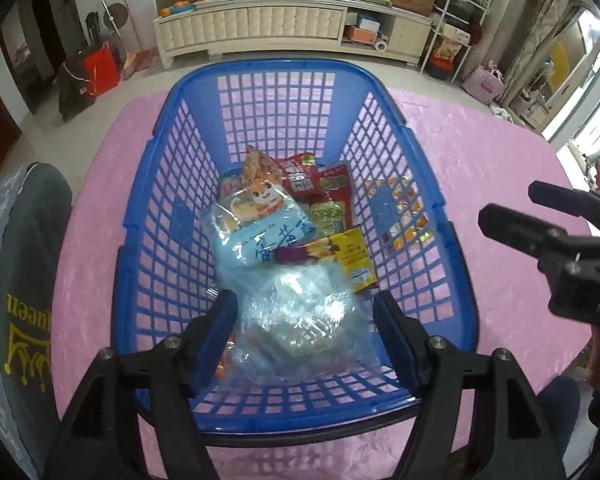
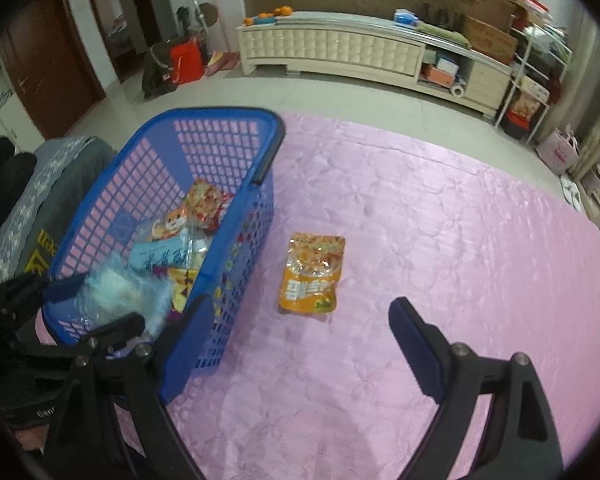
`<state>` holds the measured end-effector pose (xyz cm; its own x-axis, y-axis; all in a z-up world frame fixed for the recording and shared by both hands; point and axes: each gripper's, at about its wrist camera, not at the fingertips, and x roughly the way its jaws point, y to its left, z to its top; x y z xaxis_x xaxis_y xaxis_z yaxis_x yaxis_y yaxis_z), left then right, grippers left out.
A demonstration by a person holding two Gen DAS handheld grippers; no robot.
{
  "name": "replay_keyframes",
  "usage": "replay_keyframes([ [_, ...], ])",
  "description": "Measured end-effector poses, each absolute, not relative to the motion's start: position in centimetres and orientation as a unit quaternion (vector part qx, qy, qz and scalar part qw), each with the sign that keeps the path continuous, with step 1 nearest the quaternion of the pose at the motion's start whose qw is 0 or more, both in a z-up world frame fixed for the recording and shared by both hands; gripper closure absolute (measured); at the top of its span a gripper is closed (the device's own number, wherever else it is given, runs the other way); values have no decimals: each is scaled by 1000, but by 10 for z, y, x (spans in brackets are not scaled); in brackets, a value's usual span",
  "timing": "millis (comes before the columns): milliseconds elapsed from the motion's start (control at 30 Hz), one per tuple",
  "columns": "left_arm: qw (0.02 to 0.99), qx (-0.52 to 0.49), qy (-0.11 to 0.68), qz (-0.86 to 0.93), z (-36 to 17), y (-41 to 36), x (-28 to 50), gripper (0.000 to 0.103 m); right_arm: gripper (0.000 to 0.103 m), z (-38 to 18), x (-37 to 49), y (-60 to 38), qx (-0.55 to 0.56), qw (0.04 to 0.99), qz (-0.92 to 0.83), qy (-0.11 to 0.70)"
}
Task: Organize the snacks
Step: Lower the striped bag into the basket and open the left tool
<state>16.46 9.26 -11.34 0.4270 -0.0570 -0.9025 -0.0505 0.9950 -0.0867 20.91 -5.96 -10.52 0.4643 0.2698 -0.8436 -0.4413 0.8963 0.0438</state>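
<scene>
The left gripper (image 1: 304, 340) is held over the near end of the blue basket (image 1: 140, 264); a clear bag (image 1: 300, 320) lies between its parted fingers (image 1: 216, 332), with no pad seen pressing on it; other snacks (image 1: 300, 188) are piled beyond the fingertips. The right gripper (image 2: 300, 340) is spread wide and empty; an orange pouch (image 2: 312, 272) lies on the pink cloth (image 2: 460, 240) just ahead, between the fingers, beside the basket.
</scene>
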Motion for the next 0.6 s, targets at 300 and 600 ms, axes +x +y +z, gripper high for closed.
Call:
replay_keyframes([
  [300, 854, -70, 514, -19, -89, 89, 166, 33, 12, -89, 206, -70, -78, 857, 210, 464],
  [600, 864, -50, 502, -7, -61, 86, 196, 28, 12, -81, 227, -85, -43, 853, 199, 480],
])
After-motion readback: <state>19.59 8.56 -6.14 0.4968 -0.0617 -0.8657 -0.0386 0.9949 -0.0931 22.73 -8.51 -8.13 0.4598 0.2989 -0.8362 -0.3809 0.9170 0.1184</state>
